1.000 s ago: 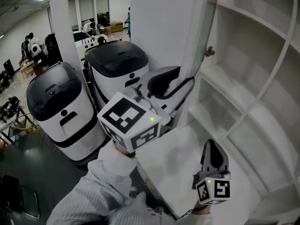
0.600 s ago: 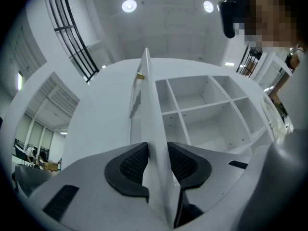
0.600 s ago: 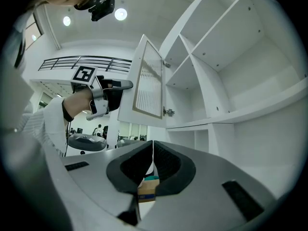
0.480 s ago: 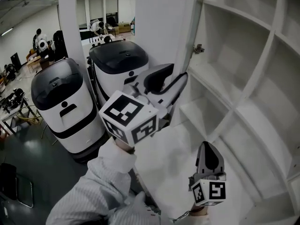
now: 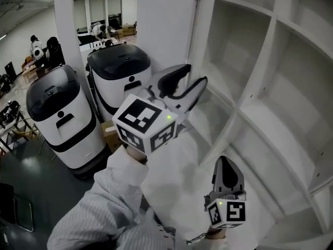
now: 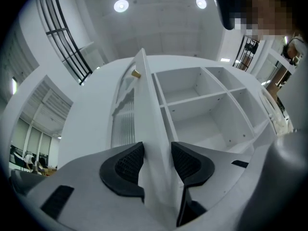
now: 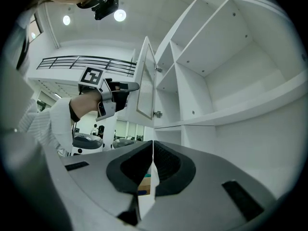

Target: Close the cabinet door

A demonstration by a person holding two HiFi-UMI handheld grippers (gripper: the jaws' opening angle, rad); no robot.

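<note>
left claw (image 6: 154, 161): opening up, cabinet door (image 6: 144, 105) edge between the pads, running toward 12 o'clock | right claw (image 7: 153, 165): pinched shut, empty

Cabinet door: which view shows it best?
The right gripper view: most of the open cabinet door, panel and hinge. The left gripper view shows its edge between the left gripper's opening fingers; the head view shows part of it behind that gripper.

Left gripper (image 5: 193, 75) is held high and tilted up, with the arm in a white sleeve (image 5: 99, 212) stretched forward. Its jaws are opening, the cabinet door (image 6: 147, 124) edge between them. Right gripper (image 5: 225, 164) is lower, close to the body, roughly level, jaws together and empty.
</note>
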